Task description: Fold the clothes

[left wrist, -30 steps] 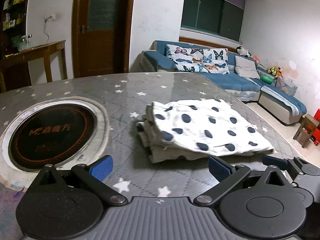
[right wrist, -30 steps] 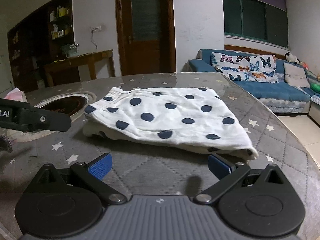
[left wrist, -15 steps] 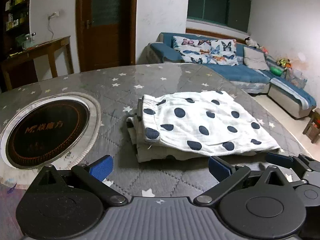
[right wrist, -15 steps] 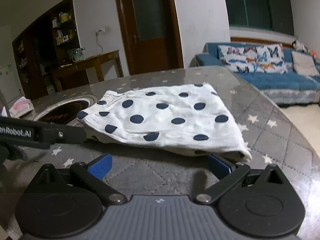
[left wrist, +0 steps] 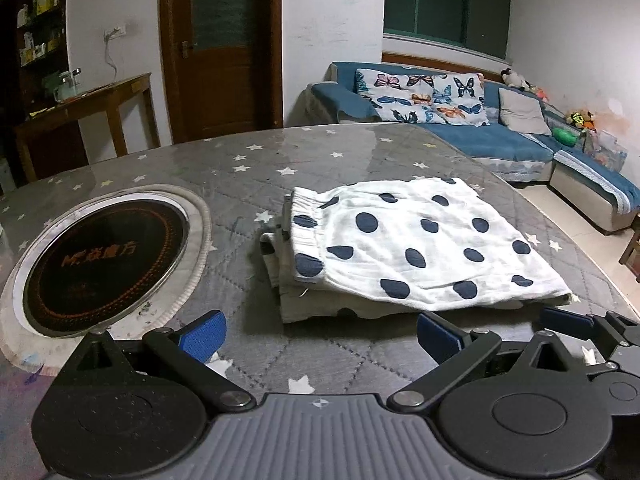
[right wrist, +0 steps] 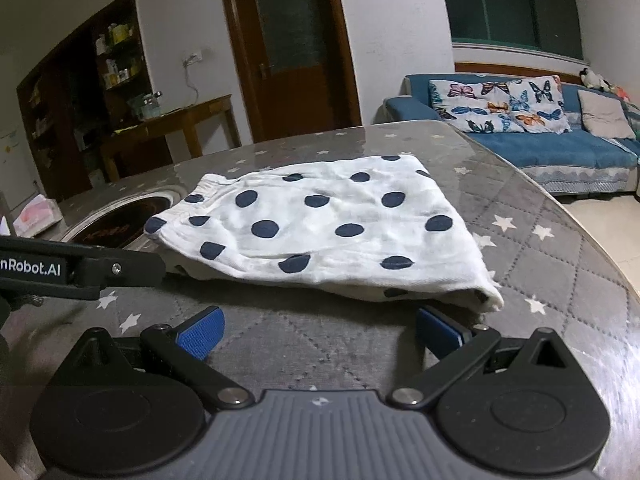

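A white garment with dark blue dots (left wrist: pixel 404 248) lies folded in a neat stack on the grey star-patterned table (left wrist: pixel 280 168); it also shows in the right wrist view (right wrist: pixel 328 224). My left gripper (left wrist: pixel 320 338) is open and empty, just short of the stack's near edge. My right gripper (right wrist: pixel 320 330) is open and empty, also just short of the garment's near edge. The right gripper's fingertips (left wrist: pixel 568 320) show at the lower right of the left wrist view. The left gripper's body (right wrist: pixel 80 268) shows at the left of the right wrist view.
A round black induction cooktop (left wrist: pixel 100 256) is set into the table left of the garment. A pink tissue pack (right wrist: pixel 36 216) lies at the far left. A blue sofa (left wrist: pixel 480 136) stands beyond the table's right edge. A wooden side table (left wrist: pixel 88 104) stands by the door.
Both grippers have pulled back and risen slightly from the garment and stay open. The folded garment has not moved.
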### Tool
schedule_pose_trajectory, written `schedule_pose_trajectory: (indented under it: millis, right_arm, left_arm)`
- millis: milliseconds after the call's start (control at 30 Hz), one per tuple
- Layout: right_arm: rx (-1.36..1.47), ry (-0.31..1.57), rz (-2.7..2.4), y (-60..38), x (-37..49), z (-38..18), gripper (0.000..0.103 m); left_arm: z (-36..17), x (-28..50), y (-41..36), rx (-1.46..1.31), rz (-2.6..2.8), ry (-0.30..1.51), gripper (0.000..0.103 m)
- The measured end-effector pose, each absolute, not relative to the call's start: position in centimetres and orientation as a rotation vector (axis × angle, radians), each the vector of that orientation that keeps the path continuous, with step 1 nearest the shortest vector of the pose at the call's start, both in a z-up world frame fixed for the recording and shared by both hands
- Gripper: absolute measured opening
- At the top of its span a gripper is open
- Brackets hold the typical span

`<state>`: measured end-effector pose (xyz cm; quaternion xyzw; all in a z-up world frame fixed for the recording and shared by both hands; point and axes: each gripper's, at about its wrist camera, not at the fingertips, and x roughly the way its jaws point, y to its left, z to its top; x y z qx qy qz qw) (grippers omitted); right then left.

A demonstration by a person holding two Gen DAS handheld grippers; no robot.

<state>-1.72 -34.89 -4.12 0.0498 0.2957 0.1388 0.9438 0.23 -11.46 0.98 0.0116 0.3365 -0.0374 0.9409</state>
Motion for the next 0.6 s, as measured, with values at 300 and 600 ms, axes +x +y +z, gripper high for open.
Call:
schedule_pose_trajectory:
  millis: [300, 600]
  right_arm:
    - [0.063, 0.604, 0.251, -34.51, -1.88, -4.14, 0.103]
    - [0.042, 0.597, 0.226, -34.29, -1.99, -4.19, 0.103]
  left_arm:
    - [0.83, -0.09, -11.32, 0.003, -0.092, 0.692, 0.103]
    - [0.58, -0.17, -10.69, -0.001, -0.107, 0.689, 0.103]
